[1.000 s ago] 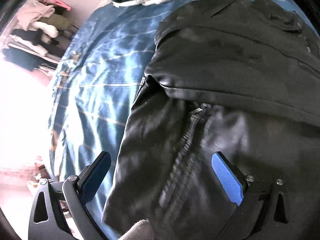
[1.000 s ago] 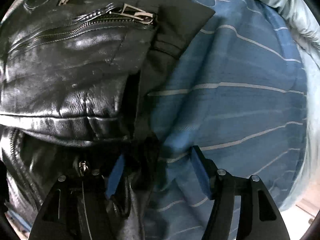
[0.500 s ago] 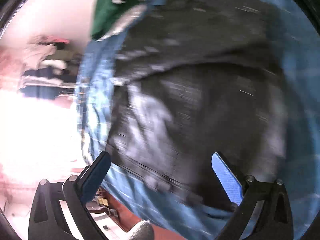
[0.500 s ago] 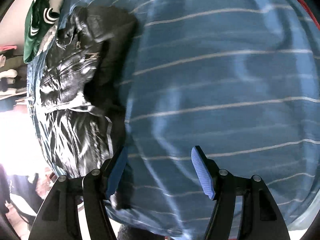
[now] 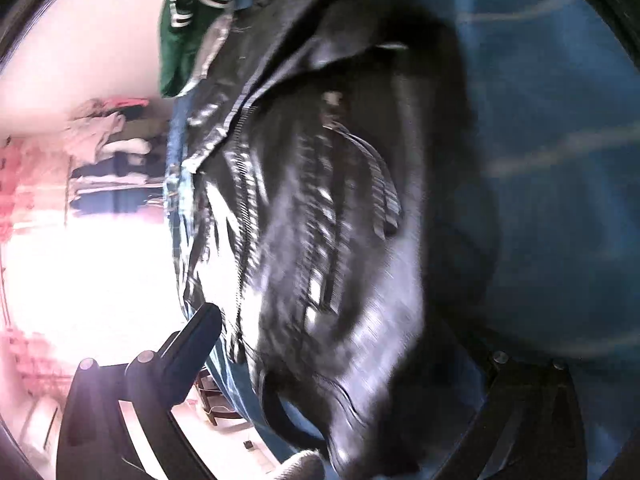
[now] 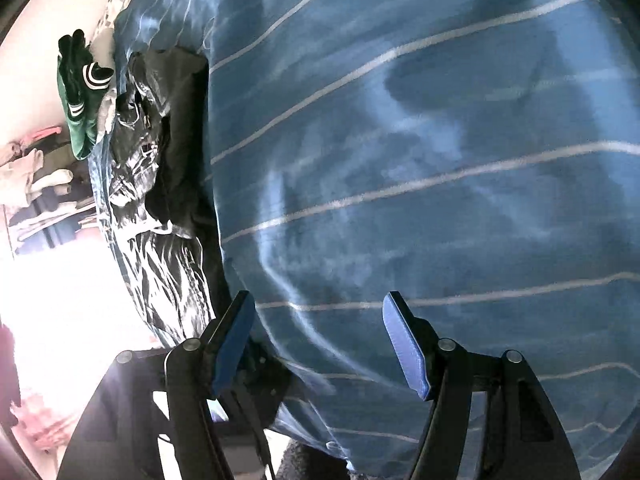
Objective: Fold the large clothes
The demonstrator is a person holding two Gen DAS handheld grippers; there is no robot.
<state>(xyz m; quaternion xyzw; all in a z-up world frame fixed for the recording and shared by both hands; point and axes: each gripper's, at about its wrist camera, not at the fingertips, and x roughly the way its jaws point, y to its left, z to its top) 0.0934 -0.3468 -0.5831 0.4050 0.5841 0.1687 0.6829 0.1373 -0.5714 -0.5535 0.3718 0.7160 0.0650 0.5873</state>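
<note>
Left-wrist view blurs as leather jacket lies on striped bed cover

Left-wrist view is filled by a blue bed cover (image 5: 560, 160) with pale stripes, on which a black leather jacket (image 5: 320, 200) lies bunched along the left side, near the edge of the bed. Motion blur smears its zips and creases, so its folds cannot be read with confidence. In the right-wrist view the same jacket (image 6: 160, 208) appears small and far off at the left edge of the cover (image 6: 420, 160), well apart from that tool. A green garment with white stripes (image 6: 78, 96) lies beyond the jacket's far end, and a rack of stacked clothes (image 5: 108, 156) stands in the overexposed room behind; glare wipes out most of the floor. The right gripper (image 6: 320, 344) hovers over bare cover with its blue pads set wide and nothing between them. The left gripper (image 5: 320, 356) shows only its left finger (image 5: 192, 344) clearly; the right finger is lost in dark shadow beside the jacket's hem, though its mount sits far to the right, so the tongs read as spread wide. Whether the jacket touches either finger cannot be told through the blur.
</note>
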